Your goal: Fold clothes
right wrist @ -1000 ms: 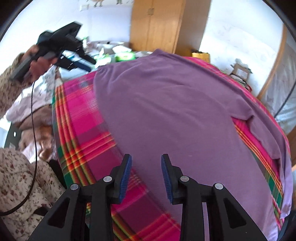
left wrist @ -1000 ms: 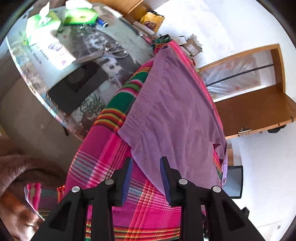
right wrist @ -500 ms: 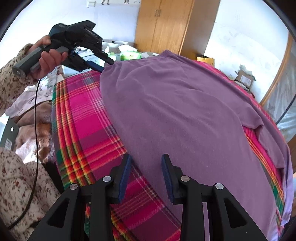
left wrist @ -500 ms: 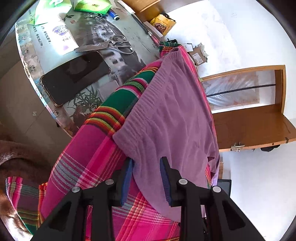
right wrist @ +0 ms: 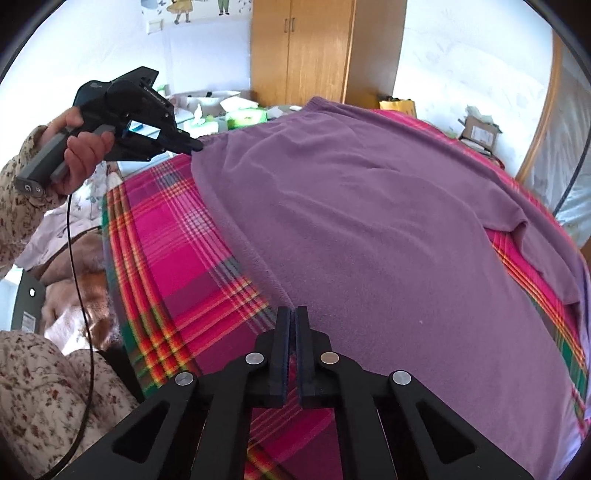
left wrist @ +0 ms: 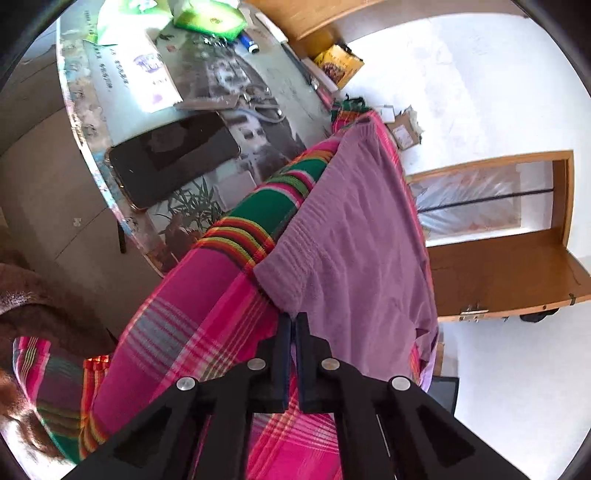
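Note:
A purple garment (left wrist: 351, 240) (right wrist: 369, 221) lies spread flat on a pink plaid cloth (left wrist: 207, 302) (right wrist: 177, 236). My left gripper (left wrist: 293, 319) has its jaws closing tight on the garment's near corner, which bunches right at the tips. From the right wrist view that same left gripper (right wrist: 195, 147) sits at the garment's far-left corner, held by a hand (right wrist: 81, 147). My right gripper (right wrist: 293, 314) has its jaws closing together on the garment's near edge, where purple fabric meets plaid.
A glass-topped table (left wrist: 92, 122) beside the cloth carries a black phone (left wrist: 170, 158), scissors (left wrist: 258, 107) and green tissue packs (left wrist: 210, 18). A wooden wardrobe (right wrist: 303, 51) stands behind, a wooden door (left wrist: 498, 258) to the right. A floral-sleeved arm (right wrist: 22, 192) is at left.
Both grippers stood open above the garment's edge and have now shut. The left one moved in onto the corner; the right one settled onto the near edge.

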Action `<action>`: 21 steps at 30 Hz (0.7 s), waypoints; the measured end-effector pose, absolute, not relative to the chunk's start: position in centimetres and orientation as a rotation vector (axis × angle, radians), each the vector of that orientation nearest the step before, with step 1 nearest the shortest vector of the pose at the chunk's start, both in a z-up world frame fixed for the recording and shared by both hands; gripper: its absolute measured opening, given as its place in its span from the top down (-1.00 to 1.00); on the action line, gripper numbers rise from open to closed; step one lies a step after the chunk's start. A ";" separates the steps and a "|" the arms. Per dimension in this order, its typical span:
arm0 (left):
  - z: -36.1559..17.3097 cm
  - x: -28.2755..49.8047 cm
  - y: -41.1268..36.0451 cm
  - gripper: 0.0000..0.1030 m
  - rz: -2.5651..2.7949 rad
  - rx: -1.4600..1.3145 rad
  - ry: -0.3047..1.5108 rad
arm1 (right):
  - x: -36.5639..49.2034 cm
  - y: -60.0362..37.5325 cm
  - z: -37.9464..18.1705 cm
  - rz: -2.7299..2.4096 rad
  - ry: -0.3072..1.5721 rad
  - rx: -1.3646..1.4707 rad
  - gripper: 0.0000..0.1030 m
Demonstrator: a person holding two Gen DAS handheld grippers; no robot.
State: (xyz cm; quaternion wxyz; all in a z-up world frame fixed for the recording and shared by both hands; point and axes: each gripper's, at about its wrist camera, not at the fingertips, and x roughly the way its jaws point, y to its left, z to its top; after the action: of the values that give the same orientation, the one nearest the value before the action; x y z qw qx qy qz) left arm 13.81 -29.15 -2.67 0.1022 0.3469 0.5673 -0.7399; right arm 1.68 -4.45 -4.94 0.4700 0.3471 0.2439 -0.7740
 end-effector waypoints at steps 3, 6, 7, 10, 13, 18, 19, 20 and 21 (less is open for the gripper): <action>-1.9 14.8 -28.9 0.96 -2.204 0.985 1.662 | 2.4 -4.1 -4.5 -1.893 0.591 0.837 0.95; -1.4 15.5 -28.5 0.96 -2.221 0.980 1.638 | 3.1 -3.6 -3.9 -1.890 0.575 0.827 0.99; -1.4 15.8 -28.4 0.97 -2.223 0.978 1.632 | 3.3 -3.4 -3.7 -1.875 0.557 0.827 1.00; -1.6 16.0 -28.3 0.97 -2.220 0.982 1.622 | 4.2 -3.4 -3.9 -1.875 0.588 0.814 1.00; -2.0 15.7 -28.4 0.97 -2.209 0.981 1.631 | 4.1 -3.4 -4.3 -1.912 0.609 0.811 0.99; -0.9 15.9 -28.5 0.97 -2.217 0.955 1.625 | 3.4 -3.7 -4.6 -1.982 0.630 0.799 0.48; -0.6 15.9 -28.7 0.97 -2.219 0.943 1.635 | 3.6 -4.0 -4.7 -1.976 0.642 0.788 0.42; -0.4 15.9 -28.8 0.97 -2.222 0.931 1.645 | 3.8 -4.3 -4.8 -1.970 0.654 0.778 0.39; -0.1 15.9 -28.9 0.97 -2.226 0.922 1.650 | 3.9 -4.6 -5.0 -1.963 0.666 0.767 0.37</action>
State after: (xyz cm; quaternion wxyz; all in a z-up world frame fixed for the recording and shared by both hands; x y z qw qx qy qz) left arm 15.87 -28.87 -0.10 0.1101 0.3139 0.5616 -0.7576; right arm 3.94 -4.65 -4.96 0.4488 0.3101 0.2694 -0.7936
